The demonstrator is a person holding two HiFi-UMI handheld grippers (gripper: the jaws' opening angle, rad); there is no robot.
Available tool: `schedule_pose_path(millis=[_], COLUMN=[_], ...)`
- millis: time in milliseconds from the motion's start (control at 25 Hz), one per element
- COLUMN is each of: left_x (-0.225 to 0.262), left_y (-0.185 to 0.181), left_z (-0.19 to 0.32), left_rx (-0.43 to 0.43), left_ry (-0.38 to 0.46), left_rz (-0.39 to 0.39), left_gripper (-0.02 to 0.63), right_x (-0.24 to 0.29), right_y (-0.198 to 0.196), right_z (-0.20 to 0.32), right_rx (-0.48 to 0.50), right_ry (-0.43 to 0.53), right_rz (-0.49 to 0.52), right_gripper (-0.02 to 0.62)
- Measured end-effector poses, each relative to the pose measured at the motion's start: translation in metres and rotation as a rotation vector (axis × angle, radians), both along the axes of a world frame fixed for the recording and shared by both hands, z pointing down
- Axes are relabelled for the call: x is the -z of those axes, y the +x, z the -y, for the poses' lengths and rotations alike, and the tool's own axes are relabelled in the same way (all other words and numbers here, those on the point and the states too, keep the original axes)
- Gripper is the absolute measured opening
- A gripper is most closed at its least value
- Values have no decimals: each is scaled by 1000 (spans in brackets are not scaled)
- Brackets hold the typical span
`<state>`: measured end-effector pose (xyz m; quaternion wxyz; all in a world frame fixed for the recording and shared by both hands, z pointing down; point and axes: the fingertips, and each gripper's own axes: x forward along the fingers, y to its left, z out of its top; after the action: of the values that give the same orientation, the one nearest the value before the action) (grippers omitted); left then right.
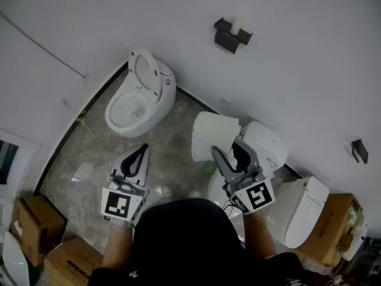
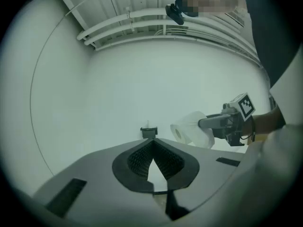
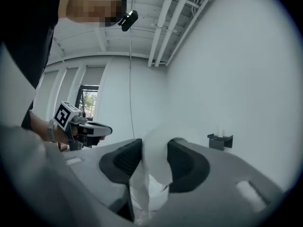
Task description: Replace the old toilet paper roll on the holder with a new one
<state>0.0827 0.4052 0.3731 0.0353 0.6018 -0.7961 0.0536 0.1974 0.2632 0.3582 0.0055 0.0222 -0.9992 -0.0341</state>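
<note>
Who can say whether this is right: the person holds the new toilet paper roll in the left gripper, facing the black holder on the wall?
Not quite. The toilet paper roll is clamped in the right gripper, as the right gripper view shows; the left gripper is shut with nothing in it. The black holder is on the wall, as stated.

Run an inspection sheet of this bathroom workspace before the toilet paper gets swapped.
Surface: grey marbled floor.
Job's things: wall holder carrying a small white old roll; new roll held well short of it.
Clutter: cardboard boxes at lower left, another box at lower right.
Grippers: left gripper shut, nothing between its fingers; right gripper shut on the new roll.
Cables: thin cord on the floor beside the toilet.
Surroundings: toilet against the wall; second toilet at right.
</note>
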Motion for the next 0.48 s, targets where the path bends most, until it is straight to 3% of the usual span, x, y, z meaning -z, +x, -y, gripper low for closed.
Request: schedule_pose_path(millis=[480], left_x=[-19], left_y=[-44], left_z=[-44], left_rx=[-79], left_ry=[0], left_rz=[-38], left_gripper=[14], right_x=[-12], right_y=[-50], right_z=[-37], right_rx=[-46], right_ry=[-23], right_rz=[-26], right_gripper=[170])
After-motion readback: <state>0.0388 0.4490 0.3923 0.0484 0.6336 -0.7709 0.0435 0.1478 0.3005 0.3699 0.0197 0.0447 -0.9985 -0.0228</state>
